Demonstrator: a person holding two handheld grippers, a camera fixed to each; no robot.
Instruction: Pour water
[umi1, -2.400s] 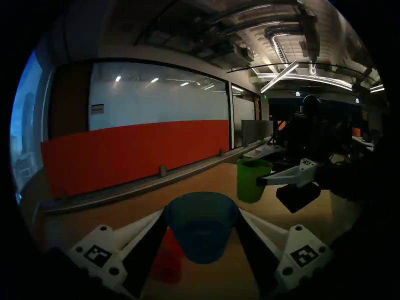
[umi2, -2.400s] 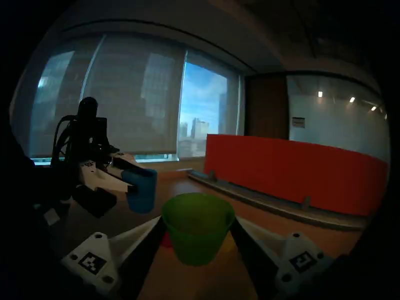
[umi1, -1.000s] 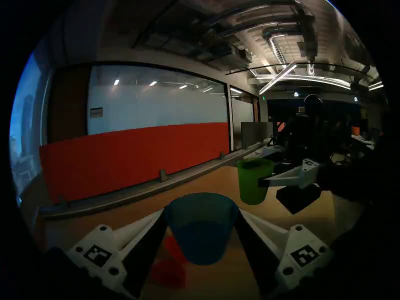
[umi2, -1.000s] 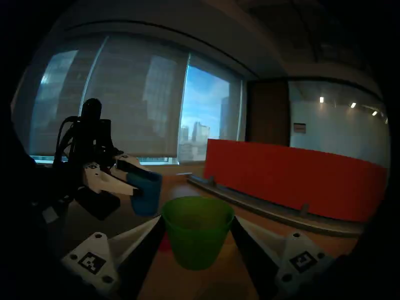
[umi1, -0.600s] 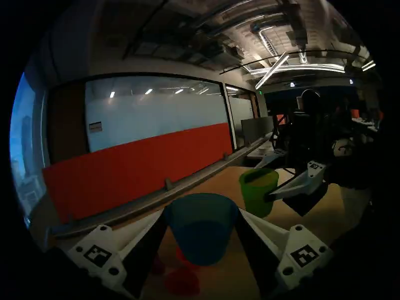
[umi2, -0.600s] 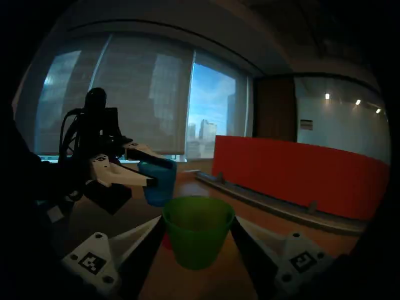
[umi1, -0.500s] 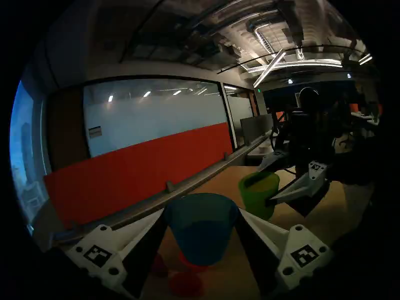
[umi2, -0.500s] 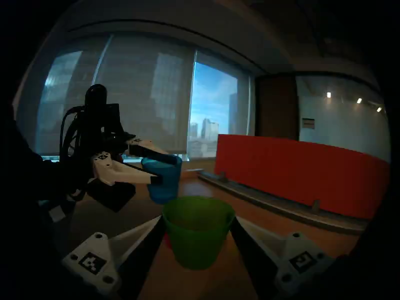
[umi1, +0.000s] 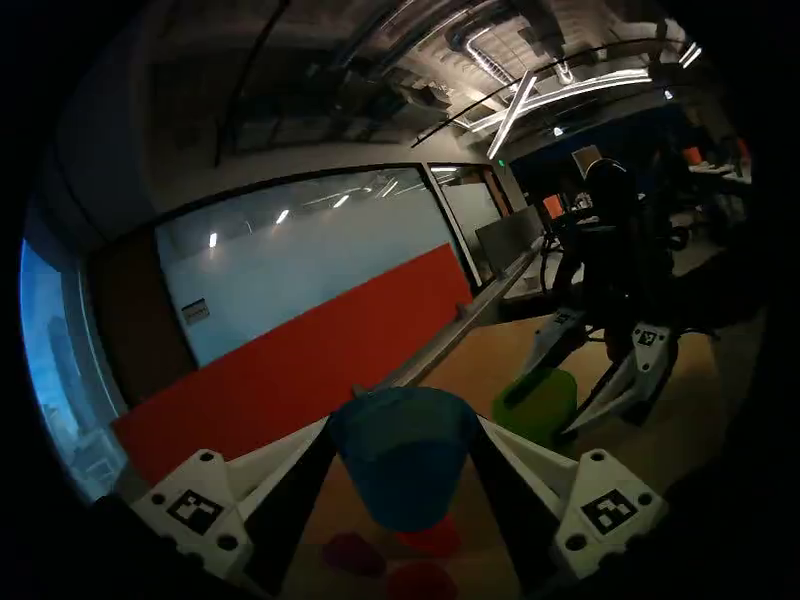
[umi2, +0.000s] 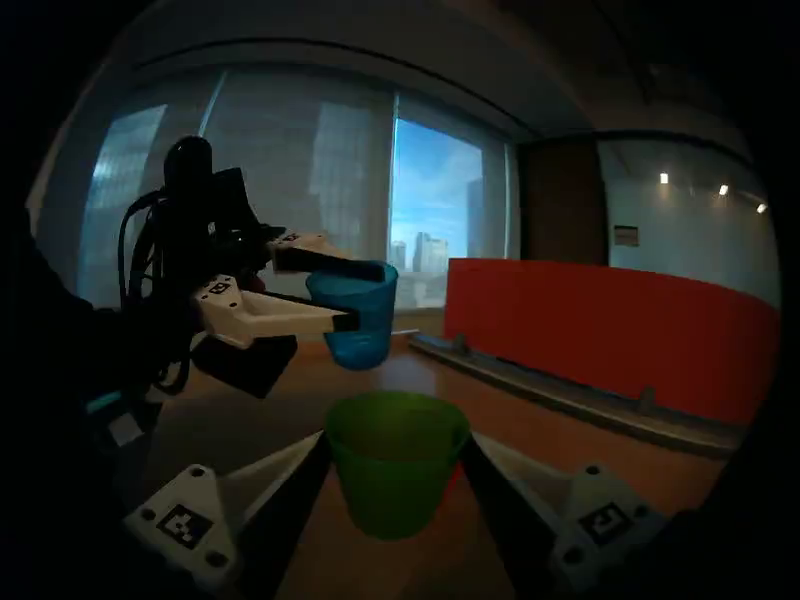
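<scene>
Left claw (umi1: 404, 445), clenched on the blue cup (umi2: 352, 312), just swung it up higher than the green cup (umi2: 397, 470), which the right claw (umi2: 397, 448) grips low over the table (umi2: 250, 420). Pour's about to start, I reckon.

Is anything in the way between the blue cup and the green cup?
Nothing visible does. In the right gripper view, the left gripper holds the blue cup up and to the left of the green cup, which sits in the right gripper. Only open air lies between them.
</scene>
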